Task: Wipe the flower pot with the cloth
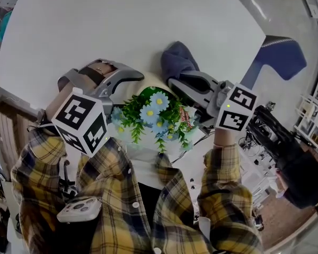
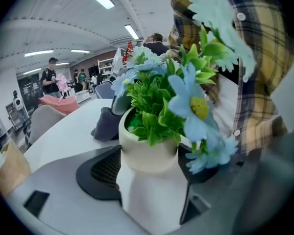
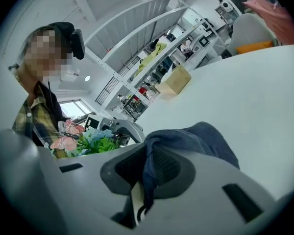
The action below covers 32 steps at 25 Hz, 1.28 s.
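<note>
A cream flower pot (image 2: 149, 180) with green leaves and blue artificial flowers (image 1: 153, 112) is clamped between the jaws of my left gripper (image 2: 149, 177), held near my chest over the table's near edge. In the head view the left gripper (image 1: 112, 97) sits left of the flowers. The dark blue cloth (image 1: 179, 62) is pinched in my right gripper (image 3: 147, 180), bunched beyond the jaws. From above, the right gripper (image 1: 176, 83) lies just right of the flowers, the cloth (image 3: 196, 141) resting on the white table (image 1: 122, 30) behind the pot.
The round white table spreads ahead. A blue-grey chair (image 1: 278, 57) stands at its right edge, and shelving with equipment (image 1: 275, 136) is lower right. A cardboard box (image 3: 174, 82) sits at the far table edge. People stand in the background (image 2: 51, 75).
</note>
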{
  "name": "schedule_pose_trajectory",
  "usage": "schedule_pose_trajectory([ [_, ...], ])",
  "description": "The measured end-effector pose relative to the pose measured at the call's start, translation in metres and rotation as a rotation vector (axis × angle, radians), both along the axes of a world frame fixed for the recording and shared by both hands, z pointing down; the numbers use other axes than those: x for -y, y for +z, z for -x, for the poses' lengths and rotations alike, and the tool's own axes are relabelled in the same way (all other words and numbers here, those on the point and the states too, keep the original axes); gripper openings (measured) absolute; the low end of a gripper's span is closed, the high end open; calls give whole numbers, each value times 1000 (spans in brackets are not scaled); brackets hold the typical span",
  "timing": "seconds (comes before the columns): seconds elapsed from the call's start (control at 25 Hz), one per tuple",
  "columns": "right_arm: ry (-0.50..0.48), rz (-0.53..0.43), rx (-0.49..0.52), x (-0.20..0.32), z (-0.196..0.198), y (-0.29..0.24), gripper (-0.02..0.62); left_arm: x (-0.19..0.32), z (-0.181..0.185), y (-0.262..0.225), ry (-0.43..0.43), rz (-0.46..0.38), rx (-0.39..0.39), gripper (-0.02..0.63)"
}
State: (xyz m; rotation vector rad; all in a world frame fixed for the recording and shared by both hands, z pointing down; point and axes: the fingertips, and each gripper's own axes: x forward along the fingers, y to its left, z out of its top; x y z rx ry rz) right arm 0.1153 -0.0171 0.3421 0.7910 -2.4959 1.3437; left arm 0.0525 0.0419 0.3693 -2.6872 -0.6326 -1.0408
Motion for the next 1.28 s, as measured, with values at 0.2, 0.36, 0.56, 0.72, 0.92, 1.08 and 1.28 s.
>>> schedule_pose_trajectory([
  [0.2, -20, 14, 4, -6, 5, 0, 29, -10, -7, -1, 83, 5, 10, 374],
  [0.36, -23, 16, 2, -5, 6, 0, 29, -10, -6, -1, 99, 18, 15, 374],
  [0.56, 8, -2, -2, -5, 3, 0, 29, -8, -1, 4, -28, 119, 19, 374],
  [0.72, 30, -10, -9, -7, 0, 1, 29, -1, 9, 6, -224, 232, -19, 374],
  [0.92, 72, -15, -18, -11, -8, -1, 29, -1, 27, 3, -501, 328, -29, 373],
  [1.08, 113, -21, -28, -19, -14, -4, 29, -13, 38, 1, -745, 474, 22, 373],
  [1.28, 148, -21, -25, -24, -11, -3, 29, -41, 37, 3, -922, 567, -3, 373],
])
